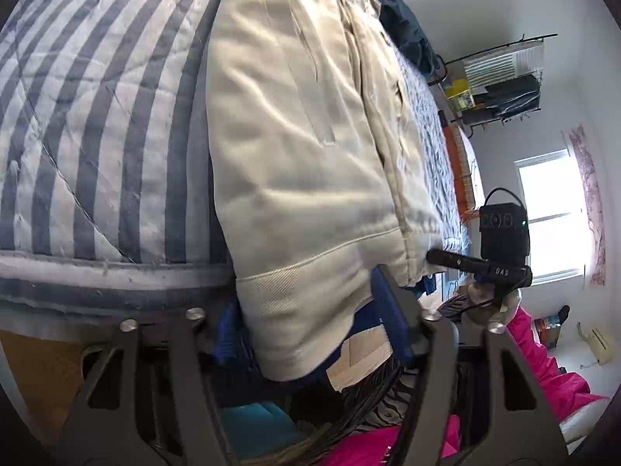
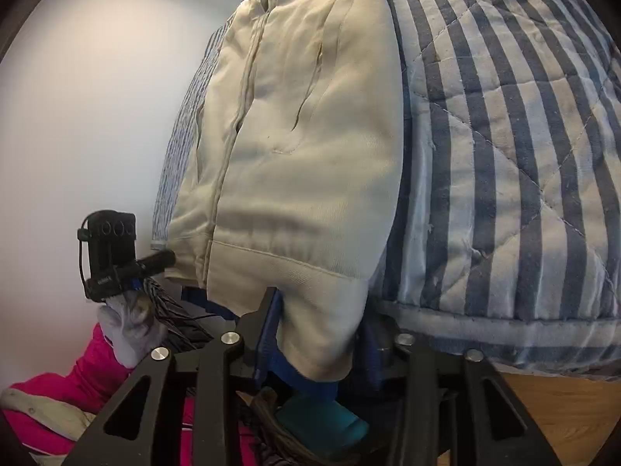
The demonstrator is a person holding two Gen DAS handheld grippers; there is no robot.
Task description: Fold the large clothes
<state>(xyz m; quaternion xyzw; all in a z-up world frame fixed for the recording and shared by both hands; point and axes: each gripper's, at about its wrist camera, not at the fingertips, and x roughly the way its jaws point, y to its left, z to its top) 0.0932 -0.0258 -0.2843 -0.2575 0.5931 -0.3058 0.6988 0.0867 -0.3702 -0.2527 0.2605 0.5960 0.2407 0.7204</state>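
A cream jacket (image 1: 295, 163) is laid lengthwise on a blue-and-white striped quilt (image 1: 89, 124), with its ribbed hem (image 1: 306, 310) hanging over the near edge of the bed. A zip is seen running down the middle of the garment, and slanted pocket openings are visible on each front panel.

In the left wrist view, the left gripper (image 1: 310, 322) is placed around one corner of the hem. Its jaws are about half open, with blue pads on either side of the cloth; the hem hangs between them, but whether the pads press on it cannot be told.

In the right wrist view, the right gripper (image 2: 322, 330) is set around the other hem corner (image 2: 322, 334). Its jaws are narrower, and the cloth is bunched between the blue pads and appears to be pinched there.

Each gripper is seen from the other's camera, at the far corner of the hem, held by a gloved hand (image 2: 128, 330). A pink garment (image 1: 551, 372) lies below the bed on the floor side. A window (image 1: 551, 213) and a wire rack (image 1: 500, 81) are seen against the wall beyond the bed. Wooden floor (image 2: 562, 407) is visible beneath the quilt's edge.
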